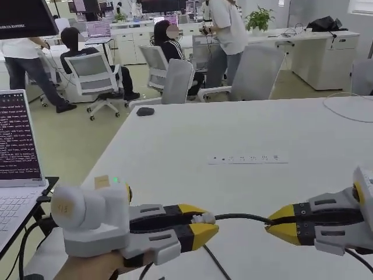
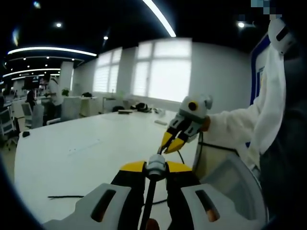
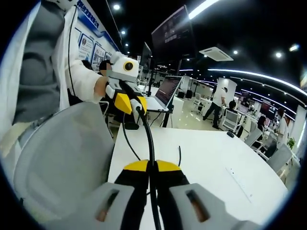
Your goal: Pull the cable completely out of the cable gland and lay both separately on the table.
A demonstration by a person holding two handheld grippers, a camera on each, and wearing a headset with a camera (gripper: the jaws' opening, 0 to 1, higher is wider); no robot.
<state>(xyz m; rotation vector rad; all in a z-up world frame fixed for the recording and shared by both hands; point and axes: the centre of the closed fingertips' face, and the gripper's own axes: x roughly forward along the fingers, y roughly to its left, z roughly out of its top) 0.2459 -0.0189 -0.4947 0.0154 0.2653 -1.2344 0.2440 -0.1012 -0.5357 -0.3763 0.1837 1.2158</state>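
Over the near edge of the white table (image 1: 245,128) both grippers face each other, a short span apart. My left gripper (image 1: 214,226) is shut on the grey cable gland (image 1: 202,219), which sticks out between its yellow tips (image 2: 156,167). A black cable (image 1: 242,217) runs from the gland across the gap to my right gripper (image 1: 268,226), shut on it (image 3: 151,165). In the right gripper view the cable (image 3: 146,129) rises to the left gripper (image 3: 129,103). More cable (image 1: 214,262) trails down below the left gripper.
An open laptop (image 1: 14,157) stands off the table's left edge. A white label strip (image 1: 247,158) lies mid-table, a dark mouse (image 1: 145,111) at the far left corner, a thin wire loop (image 1: 349,111) far right. Office chairs (image 1: 175,81) and people are beyond.
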